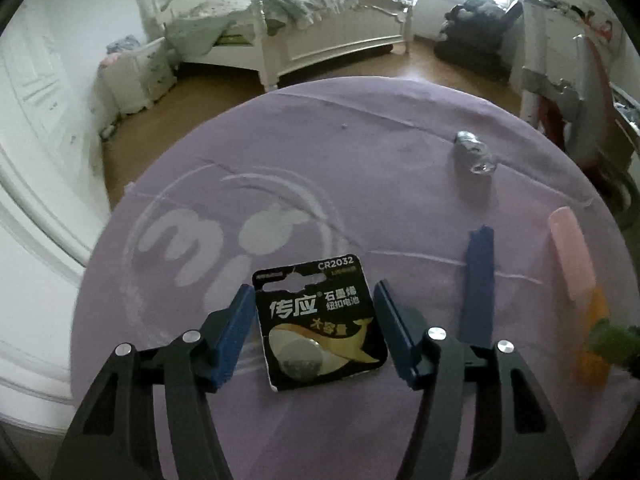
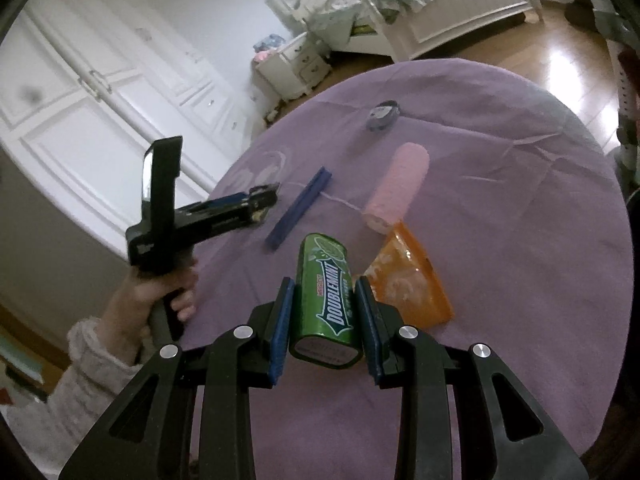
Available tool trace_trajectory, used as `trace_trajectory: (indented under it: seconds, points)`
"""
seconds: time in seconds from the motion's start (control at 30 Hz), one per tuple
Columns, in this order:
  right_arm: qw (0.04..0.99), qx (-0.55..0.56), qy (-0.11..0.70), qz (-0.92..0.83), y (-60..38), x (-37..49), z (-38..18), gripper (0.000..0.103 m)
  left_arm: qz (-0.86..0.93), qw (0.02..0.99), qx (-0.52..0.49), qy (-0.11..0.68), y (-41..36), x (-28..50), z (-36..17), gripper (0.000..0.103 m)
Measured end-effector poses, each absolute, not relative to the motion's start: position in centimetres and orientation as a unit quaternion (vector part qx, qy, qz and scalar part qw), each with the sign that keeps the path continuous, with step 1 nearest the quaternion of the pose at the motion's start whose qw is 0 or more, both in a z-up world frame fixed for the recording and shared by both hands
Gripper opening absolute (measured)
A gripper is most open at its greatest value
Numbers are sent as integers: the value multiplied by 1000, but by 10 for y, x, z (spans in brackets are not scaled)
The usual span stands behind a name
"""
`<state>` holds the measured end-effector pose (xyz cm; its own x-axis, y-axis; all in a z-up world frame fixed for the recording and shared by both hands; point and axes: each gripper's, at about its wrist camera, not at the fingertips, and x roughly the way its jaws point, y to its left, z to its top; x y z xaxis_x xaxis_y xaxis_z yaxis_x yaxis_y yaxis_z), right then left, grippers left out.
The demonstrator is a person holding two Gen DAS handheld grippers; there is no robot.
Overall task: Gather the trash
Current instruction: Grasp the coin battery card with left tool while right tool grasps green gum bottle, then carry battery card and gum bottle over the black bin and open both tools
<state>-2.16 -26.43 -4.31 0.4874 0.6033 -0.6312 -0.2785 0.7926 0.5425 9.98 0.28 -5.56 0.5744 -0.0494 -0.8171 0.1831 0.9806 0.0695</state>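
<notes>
A black CR2032 battery card (image 1: pixel 320 322) lies on the purple tablecloth (image 1: pixel 280 160) between the open fingers of my left gripper (image 1: pixel 314 300), apart from both pads. My right gripper (image 2: pixel 325 294) is shut on a green Doublemint gum tin (image 2: pixel 326 300), its pads against both sides. The left gripper also shows in the right wrist view (image 2: pixel 262 196), low over the table. A blue strip (image 2: pixel 298 208), a pink roll (image 2: pixel 396 188), an orange plastic wrapper (image 2: pixel 412 280) and a small round tape-like item (image 2: pixel 383 114) lie on the table.
The round table's edge (image 2: pixel 224 184) drops off to the wooden floor. A white wardrobe (image 2: pixel 100 92) stands to the left. A white bed (image 1: pixel 320 28) and nightstand (image 1: pixel 136 72) stand beyond. A crumpled clear wrapper (image 1: pixel 474 154) lies far right on the cloth.
</notes>
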Motion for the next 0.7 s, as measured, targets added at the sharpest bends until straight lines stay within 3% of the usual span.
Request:
trace_trajectory:
  seconds: [0.37,0.7]
  points:
    - [844,242,397,270,-297,-31,-36,31,-96,901,22,423,17,35,-15,60]
    - [865,290,351,211,-371,-56,-24,32,-205,893,34,400,-91,13,8,60]
